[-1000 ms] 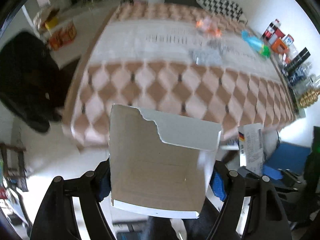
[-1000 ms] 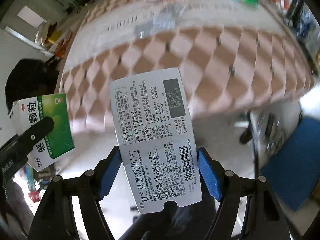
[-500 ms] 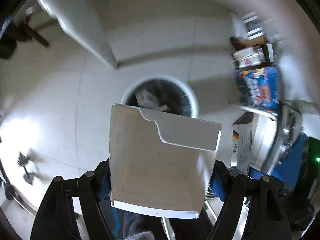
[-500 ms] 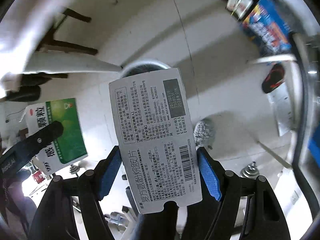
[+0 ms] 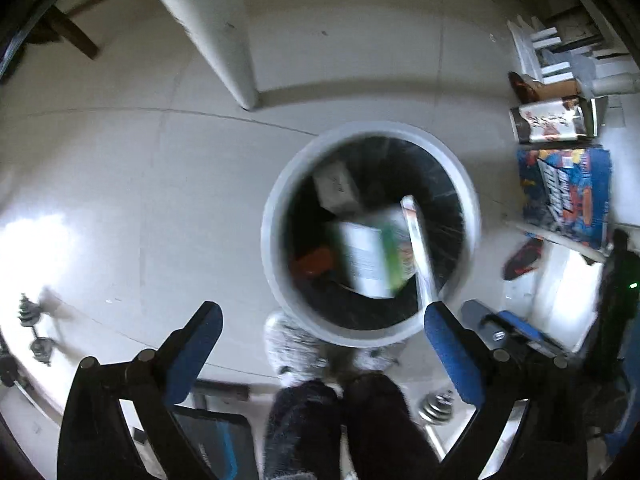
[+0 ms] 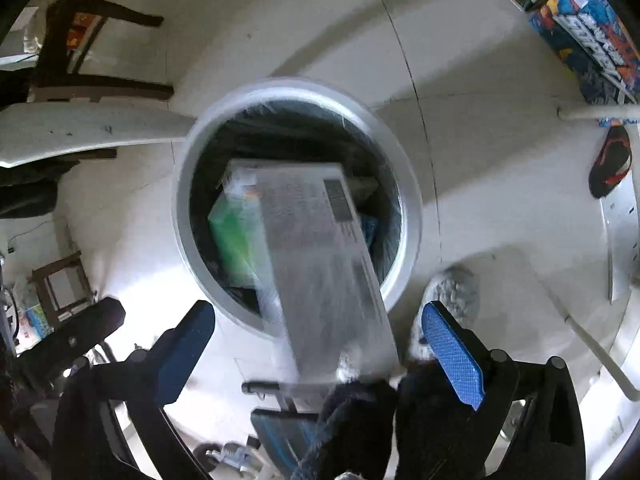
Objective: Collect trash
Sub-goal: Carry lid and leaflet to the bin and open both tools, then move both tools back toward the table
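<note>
— Looking down my left gripper [image 5: 320, 344], what do you make of it?

— Its blue-padded jaws have just been opening and now stand spread wide with nothing between them. The green-and-white cardboard medicine box [image 5: 374, 254] is blurred, inside the rim of the round white waste bin with a black liner [image 5: 272, 216].

— And my right gripper [image 6: 318, 332]?

— Same there: jaws have just been opening, spread apart. The grey-white printed cardboard box [image 6: 320, 248] sits between them but touches neither pad; it is smeared with motion, its far end over the bin's mouth, its near end overlapping the near rim.

— I see the green box [image 6: 236, 240] from this side too, against the bin's left wall.

— Yes. Beyond that, a fuzzy grey slipper [image 6: 452, 292] stands just beside the bin's near rim on the pale tiled floor [image 5: 120, 184].
</note>
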Demonstrator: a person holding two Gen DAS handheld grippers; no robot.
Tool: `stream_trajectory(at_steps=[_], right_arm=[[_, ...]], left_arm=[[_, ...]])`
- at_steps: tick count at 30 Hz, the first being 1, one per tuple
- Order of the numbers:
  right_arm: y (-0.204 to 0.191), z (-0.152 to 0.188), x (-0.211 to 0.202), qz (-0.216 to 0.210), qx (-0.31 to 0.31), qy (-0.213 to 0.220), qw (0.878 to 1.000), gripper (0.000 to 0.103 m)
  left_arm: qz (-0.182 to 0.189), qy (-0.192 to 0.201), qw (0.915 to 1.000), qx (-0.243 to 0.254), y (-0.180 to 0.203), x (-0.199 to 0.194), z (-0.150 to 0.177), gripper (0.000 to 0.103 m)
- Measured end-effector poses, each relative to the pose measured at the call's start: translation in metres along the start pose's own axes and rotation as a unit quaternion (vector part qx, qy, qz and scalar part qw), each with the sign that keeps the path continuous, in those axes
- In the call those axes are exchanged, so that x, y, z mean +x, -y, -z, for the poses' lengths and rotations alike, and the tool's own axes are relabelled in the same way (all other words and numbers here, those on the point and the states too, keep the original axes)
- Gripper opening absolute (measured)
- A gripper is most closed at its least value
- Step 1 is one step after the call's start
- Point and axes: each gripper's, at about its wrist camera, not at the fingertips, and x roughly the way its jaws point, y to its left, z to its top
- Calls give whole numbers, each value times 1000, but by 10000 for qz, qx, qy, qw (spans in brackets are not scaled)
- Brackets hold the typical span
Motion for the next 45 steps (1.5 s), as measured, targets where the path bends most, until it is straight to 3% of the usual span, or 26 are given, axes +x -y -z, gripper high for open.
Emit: stream_trajectory(at_steps=[3,8,21,32,38,45], right_arm=[[-3,5,-16,265,-83,142,9995,103],[-13,21,-60,727,-233,318,9966,103],[-58,81,-206,1089,-688,662,9895,103],[-98,134,-338,953,-638,791,9902,103],[-115,132,-414,540,-420,1091,9917,103],[-100,59,-512,353,53,1831,9824,103]], left_arm=[[-404,252,9988,71,-3,-21,11,103],[-666,509,9963,161,-1,-61,28,103],[-544,730,9946,488,26,-176,74,103],[-514,975,9917,664,31,-297,113,103],[-579,1479,9850,670,45,-371,100,103],[-512,2165,9722,736,118,-438,28,103]])
